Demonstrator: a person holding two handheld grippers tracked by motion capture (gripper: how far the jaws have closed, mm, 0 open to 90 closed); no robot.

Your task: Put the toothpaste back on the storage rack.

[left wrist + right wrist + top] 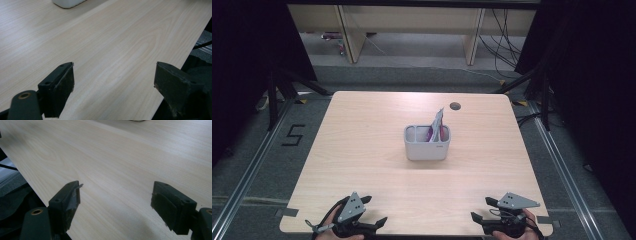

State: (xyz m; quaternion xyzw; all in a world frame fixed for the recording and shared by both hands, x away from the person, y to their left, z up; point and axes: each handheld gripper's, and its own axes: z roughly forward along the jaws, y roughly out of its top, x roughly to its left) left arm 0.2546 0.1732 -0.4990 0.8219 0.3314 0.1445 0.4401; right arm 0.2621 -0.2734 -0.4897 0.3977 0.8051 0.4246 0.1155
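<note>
A: Item one, hard to make out: the flat packet (pixel 436 125) standing in the grey box (pixel 427 148). Silver with purple print; the wording is too small to read. Its lower part is hidden behind the box wall.

B: Which compartment?

A: The box shows two smaller pockets on the left and a larger one on the right; the packet leans in the right one, its top tilted toward the far edge of the table (pixel 362 150). Whether anything lies in the left pockets cannot be told.

B: Box position?

A: Middle of the table, well apart from both tongs. In the left gripper view just a white-grey corner of it (pixel 68 3) is cut off by the top edge.

B: Tongs?

A: Left gripper (pixel 366 210) at the near left corner, jaws spread wide, nothing between them, bare wood under them (pixel 112 82). Right gripper (pixel 486 209) at the near right corner, jaws equally wide apart and empty (pixel 115 202). The hands holding them are mostly cut off by the bottom edge.

B: Other entries?

A: A round hole (pixel 455 106) near the far edge.
</note>
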